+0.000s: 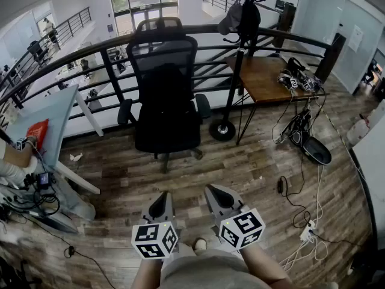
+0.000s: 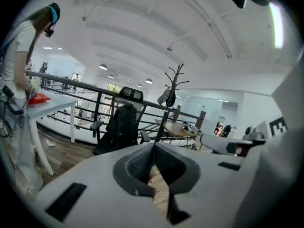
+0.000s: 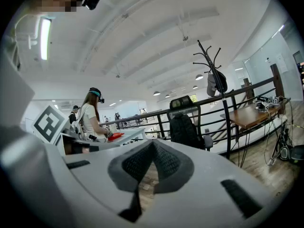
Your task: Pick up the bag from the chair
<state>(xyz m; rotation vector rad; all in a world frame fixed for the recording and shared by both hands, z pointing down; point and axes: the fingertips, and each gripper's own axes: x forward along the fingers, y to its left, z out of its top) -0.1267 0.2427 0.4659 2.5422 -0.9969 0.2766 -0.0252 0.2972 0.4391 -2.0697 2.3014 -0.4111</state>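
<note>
Holding both grippers low in front of me, I see the left gripper (image 2: 154, 147) with its jaws pressed together and nothing between them. The right gripper (image 3: 153, 145) is clenched the same way and grips nothing. They sit side by side, near each other but not touching. The bag (image 1: 165, 95) is black and stands upright on the chair (image 1: 162, 46), leaning on its back. It is straight ahead of both grippers, well apart from them, with wood floor (image 1: 240, 161) between. A coat rack (image 1: 239, 59) stands ahead and right of the right gripper, beside a brown table (image 1: 264, 80). A person (image 2: 19, 56) stands far left of the left gripper.
</note>
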